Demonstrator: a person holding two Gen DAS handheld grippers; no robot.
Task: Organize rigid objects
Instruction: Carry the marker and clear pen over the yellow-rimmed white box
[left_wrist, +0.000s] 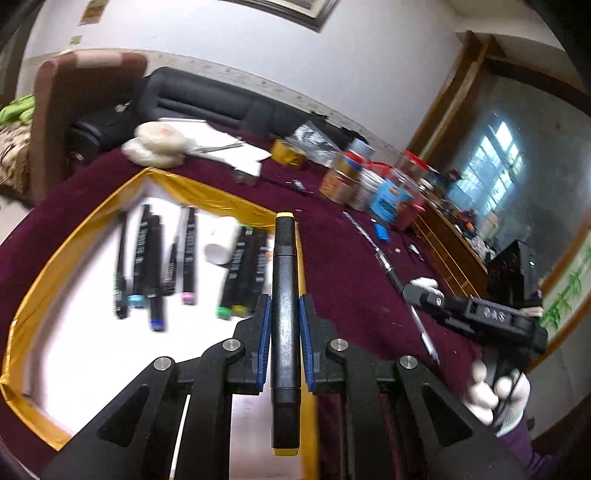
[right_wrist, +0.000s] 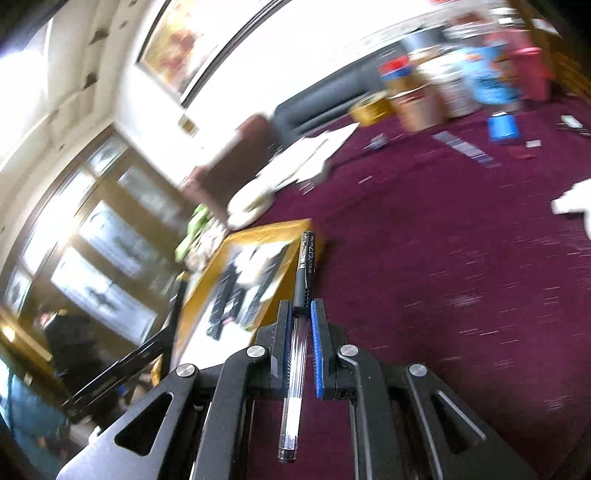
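My left gripper (left_wrist: 285, 301) is shut on a black marker with yellow end caps (left_wrist: 284, 295), held lengthwise over the near right corner of a white tray with a gold-taped rim (left_wrist: 74, 229). Several black markers (left_wrist: 155, 258) with coloured caps lie in rows in the tray. My right gripper (right_wrist: 300, 306) is shut on a clear gel pen with a black cap (right_wrist: 301, 295), above the maroon cloth just right of the tray (right_wrist: 273, 229). In the left wrist view the right gripper (left_wrist: 413, 291) shows at the right, the pen (left_wrist: 424, 332) hanging below it, held by a white-gloved hand (left_wrist: 495, 387).
The table is covered with a maroon cloth (left_wrist: 351, 266). Jars, cans and a blue box (left_wrist: 388, 195) crowd its far right side, with a gold tape roll (left_wrist: 288, 153), papers, scissors and white pads (left_wrist: 159, 142) at the back. A dark sofa (left_wrist: 207, 99) stands behind.
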